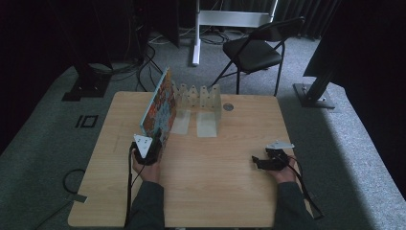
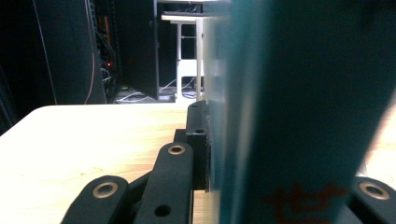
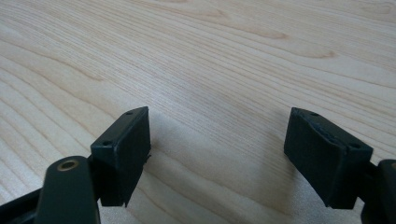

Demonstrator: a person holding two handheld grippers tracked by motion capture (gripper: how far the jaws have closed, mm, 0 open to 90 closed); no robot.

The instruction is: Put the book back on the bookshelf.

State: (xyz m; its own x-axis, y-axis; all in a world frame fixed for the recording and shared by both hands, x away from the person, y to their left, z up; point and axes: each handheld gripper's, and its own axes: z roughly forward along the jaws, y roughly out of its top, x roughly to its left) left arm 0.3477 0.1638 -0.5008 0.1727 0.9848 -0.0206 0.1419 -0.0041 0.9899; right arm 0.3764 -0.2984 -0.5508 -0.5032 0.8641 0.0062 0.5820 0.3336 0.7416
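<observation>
A thin book with a colourful cover (image 1: 160, 106) stands on edge on the wooden table (image 1: 230, 163), tilted slightly, its far end near a clear plastic rack (image 1: 201, 98). My left gripper (image 1: 152, 145) is shut on the book's near end; in the left gripper view the teal book (image 2: 289, 107) sits between the jaws, the left pad (image 2: 198, 140) pressed against it. My right gripper (image 1: 261, 162) rests at the table's right side, pointing left. Its jaws stand open in the right gripper view (image 3: 217, 149), with bare wood between them.
The clear rack has several upright dividers and a flat base (image 1: 207, 124) lying toward me. A round grommet (image 1: 228, 107) sits in the table behind it. A black folding chair (image 1: 256, 50) and white stand (image 1: 196, 33) lie beyond the table.
</observation>
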